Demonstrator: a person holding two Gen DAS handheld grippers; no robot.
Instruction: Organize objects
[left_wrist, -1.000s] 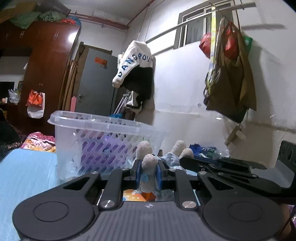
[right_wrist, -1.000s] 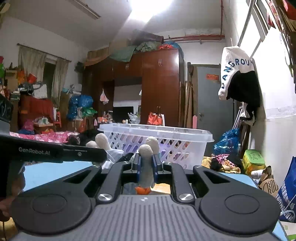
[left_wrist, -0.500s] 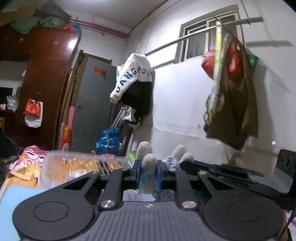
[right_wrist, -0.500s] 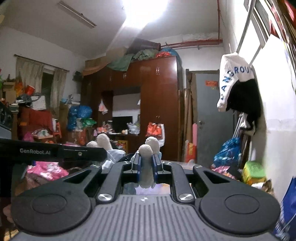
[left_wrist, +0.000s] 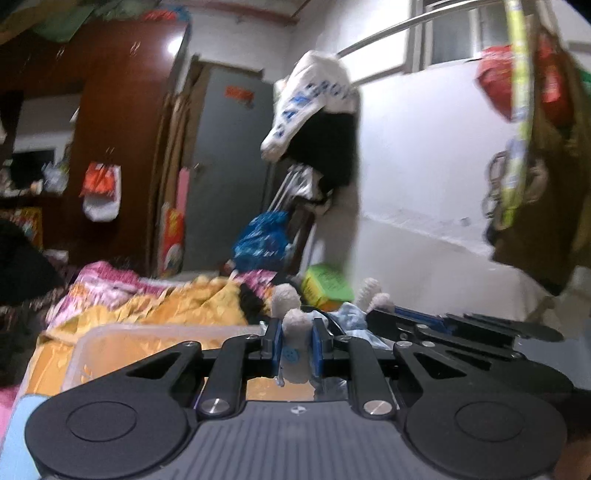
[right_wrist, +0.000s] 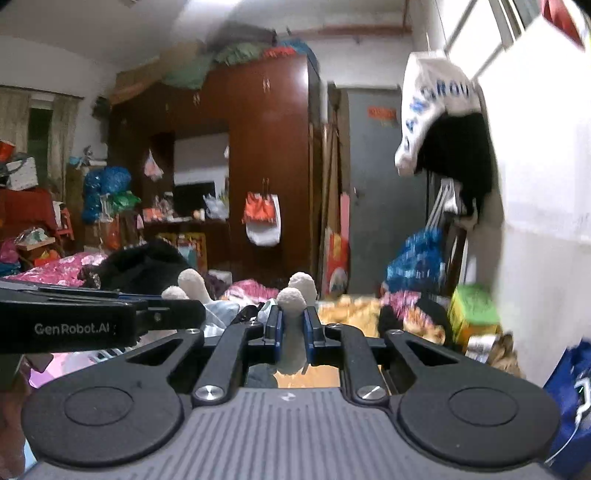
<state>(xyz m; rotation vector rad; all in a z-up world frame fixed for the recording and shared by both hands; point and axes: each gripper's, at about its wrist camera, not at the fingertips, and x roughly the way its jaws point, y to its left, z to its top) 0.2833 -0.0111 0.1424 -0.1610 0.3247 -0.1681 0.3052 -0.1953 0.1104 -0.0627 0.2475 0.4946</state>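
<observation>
Both grippers (left_wrist: 297, 349) (right_wrist: 293, 334) clamp plush toy (left_wrist: 295, 332), limbs upward.

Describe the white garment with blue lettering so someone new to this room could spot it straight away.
Start at the tall brown wardrobe, then move right past the grey door to the white wall. The white garment hangs high there, draped over something black. Its blue capital letters set it apart from the blue plastic bag below.

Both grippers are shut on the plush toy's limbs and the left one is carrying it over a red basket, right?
Not quite: the basket under the left gripper is clear, pale plastic, not red, as the left wrist view shows. The rest holds: both the left gripper and the right gripper are shut on limbs of the plush toy.
</observation>
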